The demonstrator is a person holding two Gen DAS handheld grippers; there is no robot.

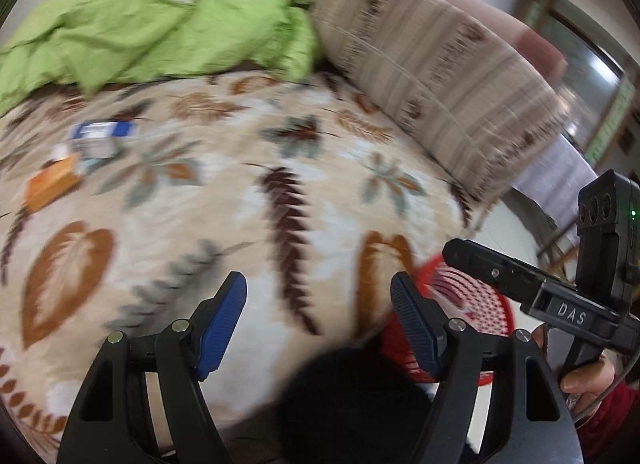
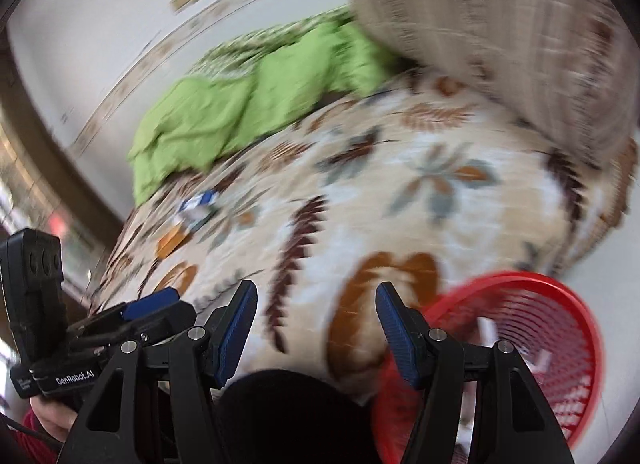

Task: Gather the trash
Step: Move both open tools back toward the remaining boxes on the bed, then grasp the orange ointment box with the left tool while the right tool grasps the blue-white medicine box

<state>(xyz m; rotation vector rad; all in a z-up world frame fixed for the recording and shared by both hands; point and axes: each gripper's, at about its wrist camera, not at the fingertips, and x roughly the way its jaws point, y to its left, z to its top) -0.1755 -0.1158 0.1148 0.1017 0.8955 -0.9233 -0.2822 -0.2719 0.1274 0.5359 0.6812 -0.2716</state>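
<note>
**Both grippers held wide above the bed, litter far off**

The left gripper [image 1: 318,316] and right gripper [image 2: 316,324] are seen with fingers spread wide, nothing between them. A red basket [image 2: 560,344] is placed just right of the right fingers, at the edge of the leaf-patterned bed cover [image 1: 248,200]. Blurred litter, a blue-white packet [image 1: 102,134] and an orange box [image 1: 52,184], lies far ahead to the left, near the green blanket [image 1: 160,36].
</note>
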